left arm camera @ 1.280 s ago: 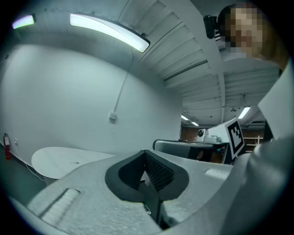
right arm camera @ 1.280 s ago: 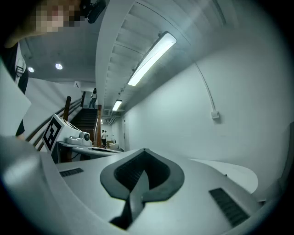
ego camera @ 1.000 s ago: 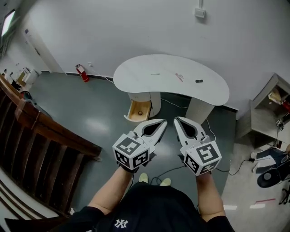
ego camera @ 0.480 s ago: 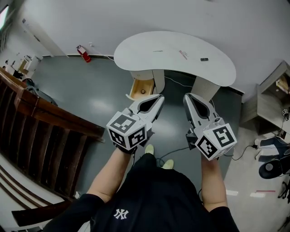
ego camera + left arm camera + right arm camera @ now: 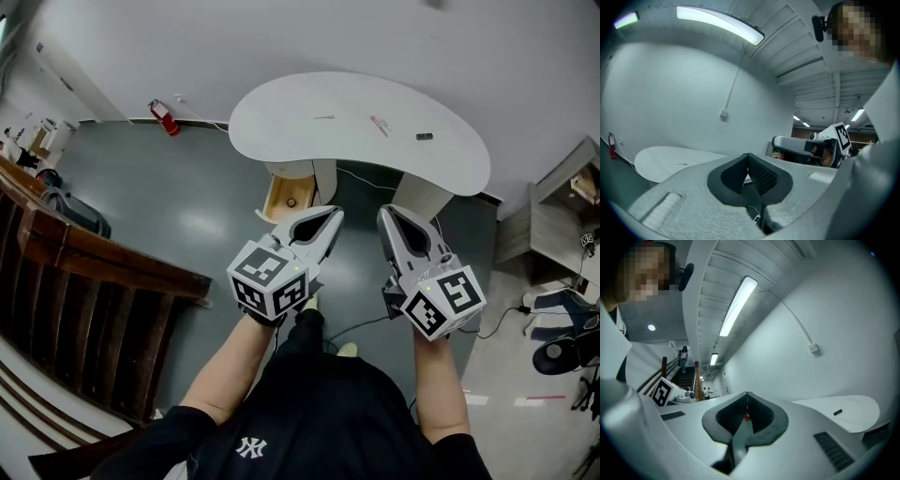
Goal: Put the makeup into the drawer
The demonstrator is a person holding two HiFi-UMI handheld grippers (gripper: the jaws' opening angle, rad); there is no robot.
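A white curved table (image 5: 356, 150) stands ahead on the grey floor. On its top lie a thin pink stick (image 5: 378, 125), a small dark makeup piece (image 5: 424, 137) and a thin grey item (image 5: 323, 117). A light wooden drawer (image 5: 284, 195) is pulled open under the table's left side, with a small round thing inside it. My left gripper (image 5: 335, 214) and right gripper (image 5: 385, 213) are held side by side in the air short of the table, both shut and holding nothing. The left gripper (image 5: 748, 155) and the right gripper (image 5: 747, 393) both show their jaws closed together.
A red fire extinguisher (image 5: 164, 118) stands by the far wall at left. A dark wooden stair railing (image 5: 103, 258) runs along the left. A grey cabinet (image 5: 553, 220) and a chair base (image 5: 562, 354) are at the right. Cables (image 5: 361, 328) lie on the floor.
The view has shifted, and the table now looks slightly larger and higher in the picture. Both grippers have stayed shut and empty in front of the person.
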